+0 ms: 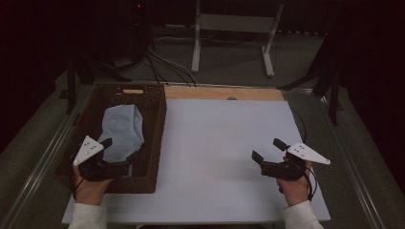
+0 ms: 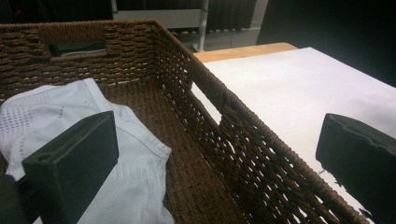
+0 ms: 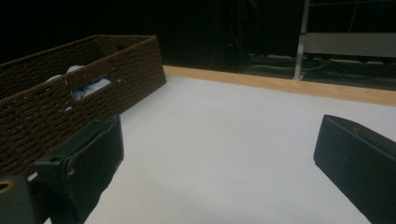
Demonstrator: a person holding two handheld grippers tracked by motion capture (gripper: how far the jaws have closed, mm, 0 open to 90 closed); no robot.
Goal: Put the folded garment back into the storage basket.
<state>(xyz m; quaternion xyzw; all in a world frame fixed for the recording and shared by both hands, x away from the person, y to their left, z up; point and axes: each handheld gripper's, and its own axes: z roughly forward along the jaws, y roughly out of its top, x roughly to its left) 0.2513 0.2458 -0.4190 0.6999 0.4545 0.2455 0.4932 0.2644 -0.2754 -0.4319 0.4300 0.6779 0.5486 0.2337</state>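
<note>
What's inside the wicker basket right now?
A crumpled white garment lies in the basket, with bare woven floor beside it. Whatever might sit under the cloth is covered. The left gripper hangs open over the near end, one of its jaws above the cloth.

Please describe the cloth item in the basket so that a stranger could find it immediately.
On the white table top, look at the dark brown woven wicker basket at its left edge. Inside lies a crumpled pale blue-white garment with fine dotted texture. It is the single light, soft thing against the dark weave.
</note>
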